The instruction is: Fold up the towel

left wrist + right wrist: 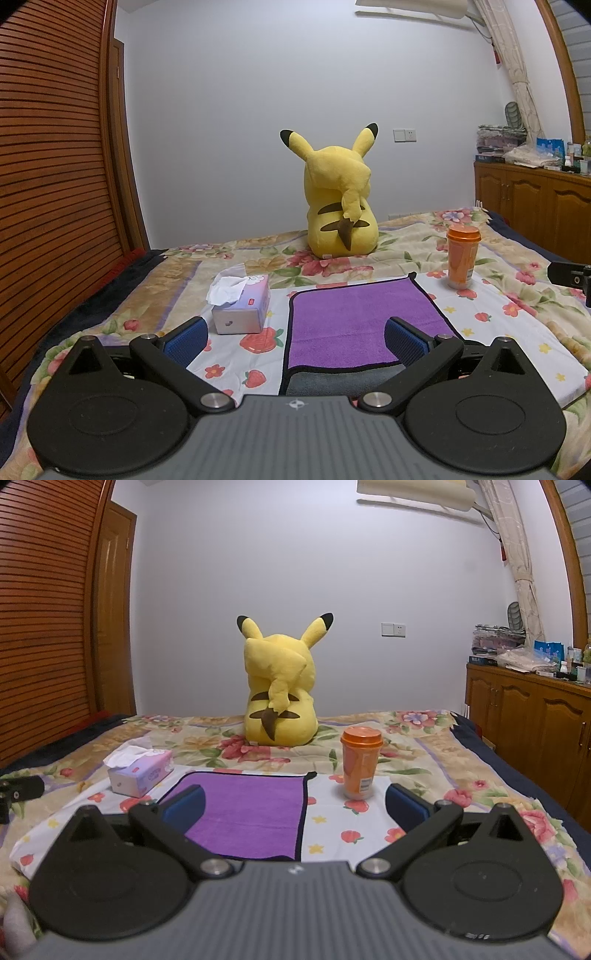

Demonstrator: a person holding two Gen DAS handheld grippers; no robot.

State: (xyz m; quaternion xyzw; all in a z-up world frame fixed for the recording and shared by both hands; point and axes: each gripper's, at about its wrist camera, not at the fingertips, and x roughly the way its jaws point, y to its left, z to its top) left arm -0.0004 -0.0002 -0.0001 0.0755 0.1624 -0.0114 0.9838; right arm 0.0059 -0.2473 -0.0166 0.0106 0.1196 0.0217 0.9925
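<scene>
A purple towel (354,321) with a black hem lies on a flowered bedspread (517,332). Its near edge is turned over and shows a grey underside (332,382). It also shows in the right wrist view (247,812), flat, at left of centre. My left gripper (295,332) is open and empty, held just above the towel's near left part, with its right finger (404,341) over the cloth. My right gripper (295,806) is open and empty, above the towel's near right edge, with its left finger (184,806) over the cloth.
A tissue box (242,304) sits left of the towel, and an orange cup (461,256) with a lid stands at its far right corner. A yellow plush toy (340,206) sits further back. A wooden wardrobe is at left, a cabinet (528,712) at right.
</scene>
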